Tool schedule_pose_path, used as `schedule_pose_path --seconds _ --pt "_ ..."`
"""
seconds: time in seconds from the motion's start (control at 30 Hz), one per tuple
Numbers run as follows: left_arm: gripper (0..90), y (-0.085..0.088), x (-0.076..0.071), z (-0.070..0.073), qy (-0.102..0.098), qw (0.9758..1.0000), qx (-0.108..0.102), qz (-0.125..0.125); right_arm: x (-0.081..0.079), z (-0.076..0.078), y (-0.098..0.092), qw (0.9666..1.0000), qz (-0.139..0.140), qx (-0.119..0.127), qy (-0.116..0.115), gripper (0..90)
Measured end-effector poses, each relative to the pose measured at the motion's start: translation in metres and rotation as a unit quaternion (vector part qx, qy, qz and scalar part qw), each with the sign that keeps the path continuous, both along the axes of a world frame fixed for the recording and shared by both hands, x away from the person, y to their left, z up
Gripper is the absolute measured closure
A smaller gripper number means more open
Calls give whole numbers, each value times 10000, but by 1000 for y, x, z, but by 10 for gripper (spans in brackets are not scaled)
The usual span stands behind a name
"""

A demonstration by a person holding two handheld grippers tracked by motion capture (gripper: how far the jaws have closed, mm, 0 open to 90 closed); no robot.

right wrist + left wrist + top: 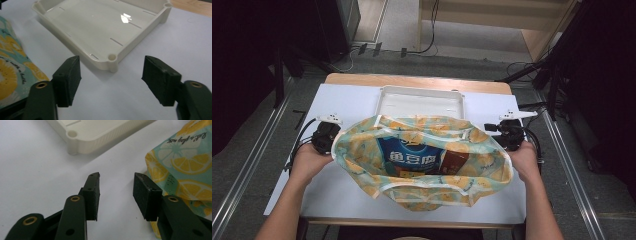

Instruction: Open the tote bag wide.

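As it gapes, the lemon-print bag [422, 160] shows a blue packet [412, 156].

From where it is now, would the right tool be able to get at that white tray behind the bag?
Probably yes. The right tool stands open, nothing between its jaws, and bare table lies between it and the near corner of the white tray. The lemon-print bag sits off to one side.

Left gripper [328, 134] and right gripper [507, 131] flank the bag [422, 160], jaws parted, gripping nothing, forearms reaching in.
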State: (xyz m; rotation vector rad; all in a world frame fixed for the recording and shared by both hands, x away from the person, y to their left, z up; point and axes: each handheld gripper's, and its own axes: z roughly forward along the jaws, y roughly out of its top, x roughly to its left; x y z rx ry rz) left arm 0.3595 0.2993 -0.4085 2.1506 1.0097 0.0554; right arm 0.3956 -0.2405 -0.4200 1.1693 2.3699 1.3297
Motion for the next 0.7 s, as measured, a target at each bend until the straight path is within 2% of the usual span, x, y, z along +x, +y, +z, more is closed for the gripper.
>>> schedule_pose_path --seconds 0.07,0.3,0.7 --pt "545 0 2 0 120 9999 -51 -3 -1 1 0 10000 33 37 19 356" --pt "518 -3 3 2 14 9999 -110 -132 -3 3 1 9997 151 170 118 428" --pt "487 -4 4 3 60 9996 -202 -198 -4 3 3 9992 314 204 142 438"
